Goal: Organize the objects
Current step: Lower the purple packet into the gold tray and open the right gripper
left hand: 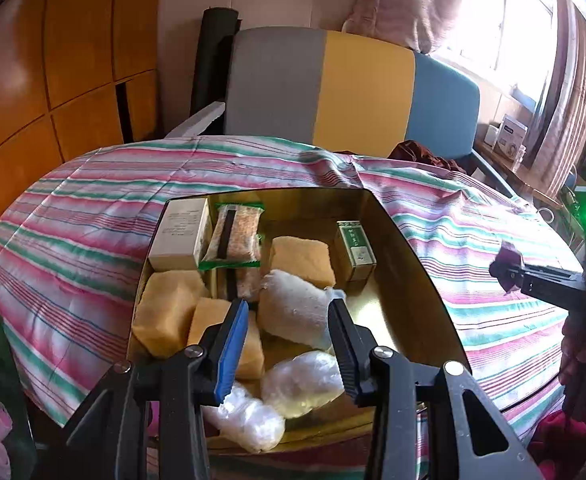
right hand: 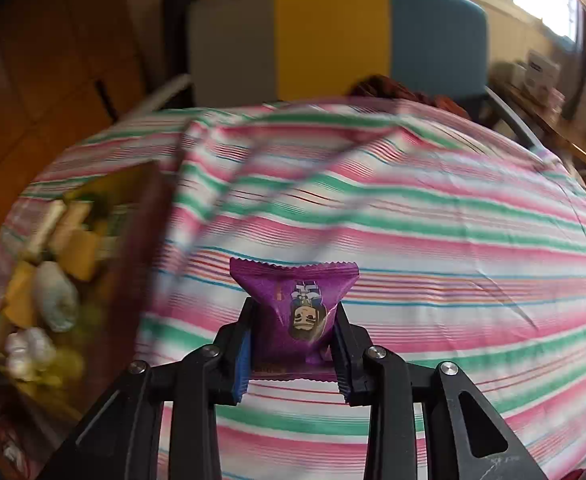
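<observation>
A gold-lined open box (left hand: 409, 248) sits on the striped cloth and holds yellow sponges (left hand: 301, 260), a white cloth bundle (left hand: 293, 308), clear plastic packets (left hand: 301, 388), a white carton (left hand: 181, 232), a green-edged snack pack (left hand: 235, 236) and a small green box (left hand: 355, 250). My left gripper (left hand: 289, 312) is open and empty, hovering over the box's near half. My right gripper (right hand: 293, 312) is shut on a purple snack packet (right hand: 297, 308), held above the cloth to the right of the box (right hand: 141, 264). The right gripper also shows at the right of the left wrist view (left hand: 509, 272).
The striped pink, green and white cloth (right hand: 413, 220) covers the surface. A grey, yellow and blue chair back (left hand: 353, 88) stands behind it. Orange wooden cabinets (left hand: 53, 80) are to the left, a cluttered shelf (left hand: 509, 140) and window to the right.
</observation>
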Demonstrator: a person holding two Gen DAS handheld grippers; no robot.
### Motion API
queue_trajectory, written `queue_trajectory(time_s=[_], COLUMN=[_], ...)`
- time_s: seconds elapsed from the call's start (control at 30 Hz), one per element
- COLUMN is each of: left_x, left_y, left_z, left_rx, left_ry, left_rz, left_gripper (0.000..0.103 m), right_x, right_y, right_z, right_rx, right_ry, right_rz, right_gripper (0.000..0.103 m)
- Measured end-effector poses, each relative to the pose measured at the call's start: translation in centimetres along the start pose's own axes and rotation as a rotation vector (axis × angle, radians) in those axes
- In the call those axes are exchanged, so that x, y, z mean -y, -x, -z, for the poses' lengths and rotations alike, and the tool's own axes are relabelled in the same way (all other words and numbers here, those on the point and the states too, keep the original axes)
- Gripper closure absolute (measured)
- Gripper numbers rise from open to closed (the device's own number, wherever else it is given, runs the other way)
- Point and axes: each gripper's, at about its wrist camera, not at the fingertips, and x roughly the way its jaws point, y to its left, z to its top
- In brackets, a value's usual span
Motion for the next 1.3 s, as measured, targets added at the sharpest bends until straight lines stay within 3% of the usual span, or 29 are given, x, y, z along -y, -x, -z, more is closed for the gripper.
queue_trajectory(time_s=[0.23, 0.53, 1.0, 1.1, 1.17, 1.3], left_x=[-2.3, -7.3, -8.7, -8.7, -8.6, -8.1], left_y=[0.9, 2.2, 1.8, 1.8, 2.0, 2.5], left_z=[0.6, 1.5, 2.8, 2.7, 2.6, 2.3], left_rx=[0.015, 0.026, -0.012, -0.005, 0.005, 0.028], left_ry=[0.052, 0.139, 0.174, 0.173, 0.170, 0.159], left_rz=[-0.010, -0.085, -0.107, -0.117, -0.125, -0.137], left_gripper=[0.062, 0.062, 0.059, 0.048, 0.039, 0.038], right_x=[-8.6, -16.2, -18.1, -18.1, -18.0, -17.6], right_y=[1.7, -0.6, -4.0, -4.1, -4.1, -3.9], right_z=[-0.3, 2.6, 4.7, 4.8, 4.9, 5.0], right_rx=[0.039, -0.039, -0.148, -0.152, -0.152, -0.149], right_ry=[0.111, 0.283, 0.341, 0.337, 0.329, 0.304], right_rz=[-0.154, -0.198, -0.154, -0.158, -0.165, -0.177], right_gripper=[0.069, 0.069, 0.064, 0.055, 0.054, 0.054])
